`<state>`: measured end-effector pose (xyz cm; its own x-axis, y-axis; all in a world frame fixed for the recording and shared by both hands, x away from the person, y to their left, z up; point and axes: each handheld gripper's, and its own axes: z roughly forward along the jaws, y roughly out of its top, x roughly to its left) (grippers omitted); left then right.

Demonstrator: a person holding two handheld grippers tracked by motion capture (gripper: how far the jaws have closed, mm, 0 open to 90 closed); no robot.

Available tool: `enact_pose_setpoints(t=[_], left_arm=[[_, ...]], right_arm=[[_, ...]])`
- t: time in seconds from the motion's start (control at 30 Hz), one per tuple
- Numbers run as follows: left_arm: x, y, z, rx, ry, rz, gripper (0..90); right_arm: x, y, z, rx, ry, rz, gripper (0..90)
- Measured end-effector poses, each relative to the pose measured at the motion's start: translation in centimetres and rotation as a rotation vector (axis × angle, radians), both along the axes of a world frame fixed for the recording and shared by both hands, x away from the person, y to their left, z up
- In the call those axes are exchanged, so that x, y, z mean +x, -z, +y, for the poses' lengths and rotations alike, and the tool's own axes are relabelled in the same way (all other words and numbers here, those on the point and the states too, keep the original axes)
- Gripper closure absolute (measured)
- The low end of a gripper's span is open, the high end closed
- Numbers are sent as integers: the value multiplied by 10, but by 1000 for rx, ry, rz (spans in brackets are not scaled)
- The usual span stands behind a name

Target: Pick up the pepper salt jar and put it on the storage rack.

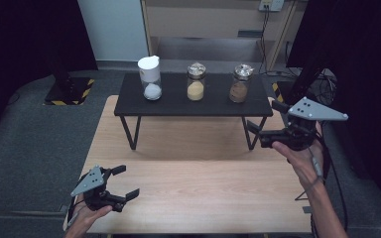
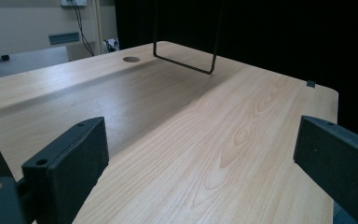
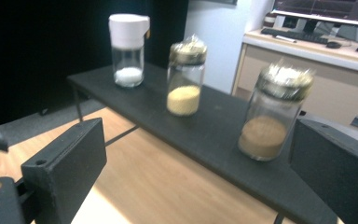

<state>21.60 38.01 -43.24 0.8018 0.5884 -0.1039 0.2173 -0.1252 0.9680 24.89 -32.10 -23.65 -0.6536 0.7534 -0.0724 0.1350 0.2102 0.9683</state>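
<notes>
Three glass jars stand in a row on a black raised shelf (image 1: pixel 178 101) with thin metal legs, itself set on the far part of a light wooden table (image 1: pixel 193 183). First, a jar with a white lid (image 1: pixel 150 78), holding a little white powder at its bottom. Second, a jar of yellow grains (image 1: pixel 196 82), with a crinkled shiny cover. Third, a jar of brown powder (image 1: pixel 240 83), with the same kind of cover. Right gripper (image 1: pixel 262 118): held above the table just off the shelf's right end, jaws spread wide and holding nothing, pointing leftward toward the shelf. In the right gripper view the brown jar (image 3: pixel 275 112) stands nearest, between the two jaws and closer to the right one, apart from both; the yellow jar (image 3: pixel 185 75) stands farther along the shelf (image 3: pixel 214 135), and the white-lidded jar (image 3: pixel 128 49) farthest, up and to the left of the jaws. Left gripper (image 1: pixel 125 182): held low over the near left corner of the table, well apart from the shelf and all three jars, jaws spread wide and holding nothing. In the left gripper view bare tabletop (image 2: pixel 205 140) lies between the jaws, with a shelf leg (image 2: pixel 186 65) far ahead and a round hole in the tabletop (image 2: pixel 131 59) to that leg's left.
</notes>
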Motion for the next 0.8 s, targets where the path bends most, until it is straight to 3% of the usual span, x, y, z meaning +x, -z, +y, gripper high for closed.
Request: enact_pose_setpoints(t=[0.27,0.47,0.8], left_arm=[[-3,0,1,-6,-11,-6,23],[-4,2,3,-25,-22,-12,24],[-5,2,5,-38,-34,-13,24]], right_arm=[[-13,40,-9,13,-29,34,49],[-22,62,-15,33,-42,50,49],[-34,95,-15,24,-32,75,58]])
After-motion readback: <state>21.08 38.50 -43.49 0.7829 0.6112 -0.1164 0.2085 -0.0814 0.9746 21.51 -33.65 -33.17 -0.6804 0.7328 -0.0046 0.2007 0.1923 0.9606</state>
